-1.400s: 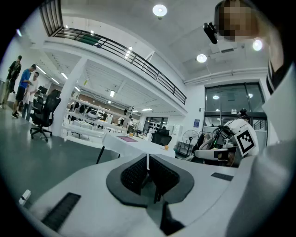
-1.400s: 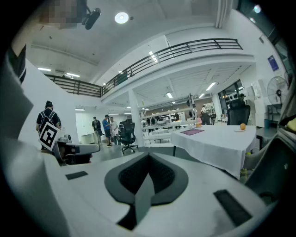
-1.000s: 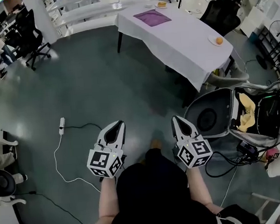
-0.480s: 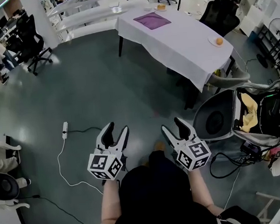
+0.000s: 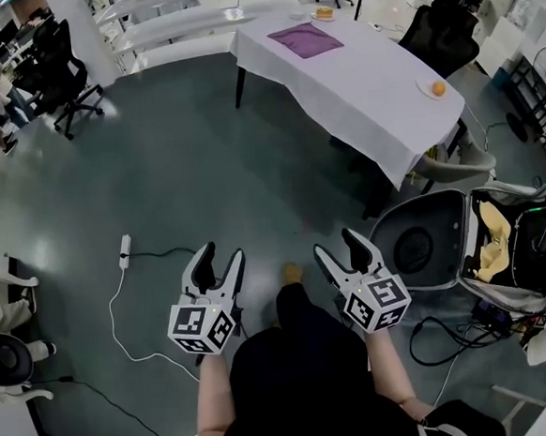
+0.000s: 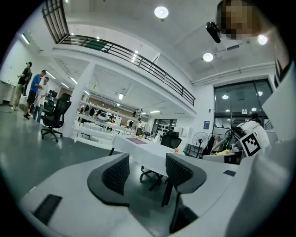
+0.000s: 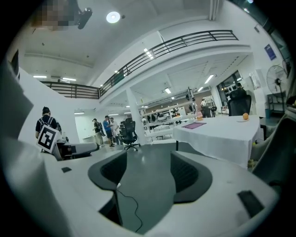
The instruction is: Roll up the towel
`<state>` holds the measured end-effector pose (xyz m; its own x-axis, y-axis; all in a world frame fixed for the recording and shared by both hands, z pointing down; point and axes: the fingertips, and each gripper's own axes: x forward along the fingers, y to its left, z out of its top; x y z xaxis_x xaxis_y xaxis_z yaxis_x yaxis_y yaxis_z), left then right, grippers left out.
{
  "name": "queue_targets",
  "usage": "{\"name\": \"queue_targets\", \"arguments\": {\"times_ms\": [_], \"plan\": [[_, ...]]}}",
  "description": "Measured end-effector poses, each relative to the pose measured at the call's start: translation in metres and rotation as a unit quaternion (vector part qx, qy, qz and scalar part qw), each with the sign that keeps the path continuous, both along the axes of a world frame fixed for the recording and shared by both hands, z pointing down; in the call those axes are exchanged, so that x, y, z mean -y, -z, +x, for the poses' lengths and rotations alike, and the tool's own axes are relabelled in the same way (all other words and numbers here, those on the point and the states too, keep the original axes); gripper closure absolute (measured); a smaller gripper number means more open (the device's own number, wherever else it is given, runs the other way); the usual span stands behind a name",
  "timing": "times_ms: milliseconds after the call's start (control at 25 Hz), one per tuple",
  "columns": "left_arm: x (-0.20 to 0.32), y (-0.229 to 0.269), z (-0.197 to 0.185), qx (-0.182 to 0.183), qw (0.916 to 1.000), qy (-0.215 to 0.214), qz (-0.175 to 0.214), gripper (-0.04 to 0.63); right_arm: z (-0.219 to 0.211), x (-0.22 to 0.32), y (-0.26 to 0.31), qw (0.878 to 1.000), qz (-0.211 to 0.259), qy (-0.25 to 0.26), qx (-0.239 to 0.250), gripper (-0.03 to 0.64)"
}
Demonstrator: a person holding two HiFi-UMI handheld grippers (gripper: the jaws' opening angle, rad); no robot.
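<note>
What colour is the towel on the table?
Purple; the towel shows best in the head view.

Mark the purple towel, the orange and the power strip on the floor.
purple towel (image 5: 306, 39), head view, middle of the cloth.
orange (image 5: 439, 87), head view, its middle.
power strip (image 5: 125, 251), head view, mid-body.

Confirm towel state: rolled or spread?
Spread: the purple towel lies flat as one sheet near the far end of the white table; no rolled edge shows.

Purple towel (image 5: 305, 40) small and indistinct on the far table (image 5: 367, 75)
</note>
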<state>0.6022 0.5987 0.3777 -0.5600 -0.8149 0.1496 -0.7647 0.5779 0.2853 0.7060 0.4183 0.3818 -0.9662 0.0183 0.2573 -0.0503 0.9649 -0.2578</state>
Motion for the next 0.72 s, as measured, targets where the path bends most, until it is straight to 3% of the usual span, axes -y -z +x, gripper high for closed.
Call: {"name": "queue_targets", "arguments": {"times_ms": [720], "plan": [[0.102,0.016,-0.165,0.030,0.9994,0.019,0.006,0.344,-0.173,0.118,-0.001,1.000,0.003,0.010,0.012,0.309]]}}
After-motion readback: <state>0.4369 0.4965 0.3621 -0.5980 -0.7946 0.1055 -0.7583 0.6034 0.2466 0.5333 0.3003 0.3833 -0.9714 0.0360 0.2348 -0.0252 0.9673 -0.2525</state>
